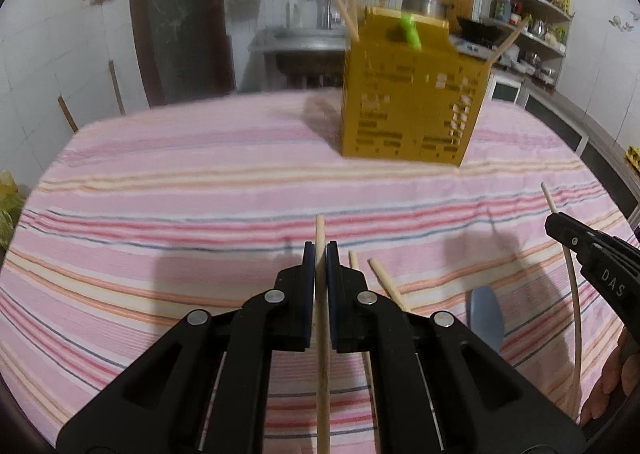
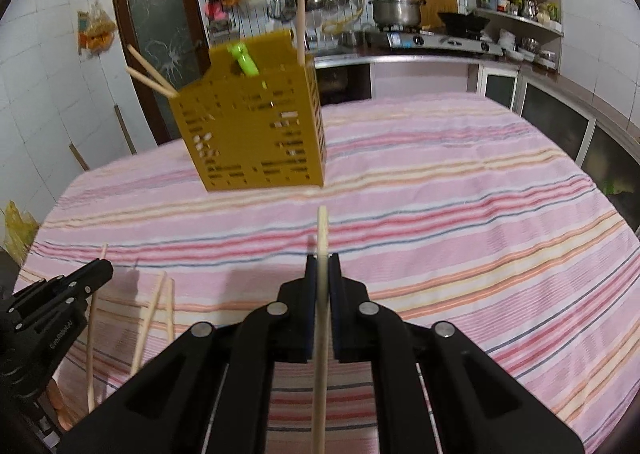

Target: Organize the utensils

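Left wrist view: the left gripper (image 1: pixel 320 250) is clenched on a wooden chopstick (image 1: pixel 322 334) that runs straight out between its pads, the tip poking just past them. Below lies the pink striped tablecloth (image 1: pixel 200 194). 2 loose chopsticks (image 1: pixel 386 284) lie on the cloth just right of the fingers, near a blue spoon (image 1: pixel 486 318). The yellow utensil holder (image 1: pixel 412 94) stands further back on the cloth, with 2 chopsticks leaning out at its left corner, 1 at its right and a green utensil (image 1: pixel 410 32) on top. At the right edge the right gripper (image 1: pixel 558 224) grips a pale chopstick (image 1: pixel 572 294)

Right wrist view: the right gripper (image 2: pixel 322 260) is clamped on its pale chopstick (image 2: pixel 321 314), which points toward the holder (image 2: pixel 252 122). The holder carries 2 chopsticks at its left corner, 1 upright at the back and the green utensil (image 2: pixel 242 58). At the lower left the left gripper (image 2: pixel 102 268) grips its chopstick (image 2: pixel 91 342), beside the 2 loose ones (image 2: pixel 154 318) on the cloth (image 2: pixel 440 194)
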`<state>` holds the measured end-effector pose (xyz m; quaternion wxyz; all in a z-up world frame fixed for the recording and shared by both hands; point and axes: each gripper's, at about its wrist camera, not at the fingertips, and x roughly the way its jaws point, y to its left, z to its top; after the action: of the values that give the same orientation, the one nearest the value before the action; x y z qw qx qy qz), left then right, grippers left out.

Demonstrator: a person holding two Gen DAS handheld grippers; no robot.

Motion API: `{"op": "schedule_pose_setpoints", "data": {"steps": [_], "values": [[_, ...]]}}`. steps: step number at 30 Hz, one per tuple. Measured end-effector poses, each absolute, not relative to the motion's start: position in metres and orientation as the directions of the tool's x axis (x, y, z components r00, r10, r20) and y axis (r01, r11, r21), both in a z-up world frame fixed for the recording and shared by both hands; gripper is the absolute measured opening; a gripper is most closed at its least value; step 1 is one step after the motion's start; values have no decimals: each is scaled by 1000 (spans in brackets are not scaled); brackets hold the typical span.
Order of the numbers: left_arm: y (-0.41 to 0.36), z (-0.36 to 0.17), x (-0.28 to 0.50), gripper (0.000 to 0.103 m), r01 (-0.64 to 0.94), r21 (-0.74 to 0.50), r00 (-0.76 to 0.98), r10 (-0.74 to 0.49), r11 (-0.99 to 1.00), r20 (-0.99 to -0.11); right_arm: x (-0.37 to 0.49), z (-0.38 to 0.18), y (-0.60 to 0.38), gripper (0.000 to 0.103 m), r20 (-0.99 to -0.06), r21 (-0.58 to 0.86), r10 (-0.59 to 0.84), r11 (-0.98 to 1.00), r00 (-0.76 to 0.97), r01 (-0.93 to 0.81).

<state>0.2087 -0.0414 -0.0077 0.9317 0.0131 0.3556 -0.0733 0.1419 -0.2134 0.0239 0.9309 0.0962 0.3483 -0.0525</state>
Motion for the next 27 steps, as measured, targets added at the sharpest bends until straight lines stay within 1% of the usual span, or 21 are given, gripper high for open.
{"op": "schedule_pose_setpoints", "data": {"steps": [9,13,18,21,22,23,24,25,27], "values": [[-27,25,180,4,149,-66,806,-160,987,-570,120,50,-217,6,-564,175,-10,976,826,131],[-23,34,172,4,153,-69,825,-166,986,-540,113,55,-218,6,-548,177,-6,976,837,123],[-23,28,181,4,159,-81,788,-176,984,-589,117,48,-221,6,-566,177,-6,976,825,129],[-26,14,195,5,165,-118,729,-201,979,-654,129,34,-227,6,-605,181,1,974,796,137],[-26,8,199,8,164,-124,713,-204,979,-671,131,32,-228,6,-611,186,2,972,791,141],[-27,1,207,16,157,-127,688,-201,979,-698,132,28,-230,6,-619,189,2,971,786,147],[-25,-5,212,20,146,-132,669,-196,980,-717,134,24,-232,6,-626,194,4,969,780,150],[-22,-12,216,21,134,-147,657,-199,980,-727,134,21,-232,6,-629,196,5,969,778,152],[-16,-22,222,21,121,-167,641,-205,979,-739,134,16,-234,6,-633,194,2,968,774,156]]}}
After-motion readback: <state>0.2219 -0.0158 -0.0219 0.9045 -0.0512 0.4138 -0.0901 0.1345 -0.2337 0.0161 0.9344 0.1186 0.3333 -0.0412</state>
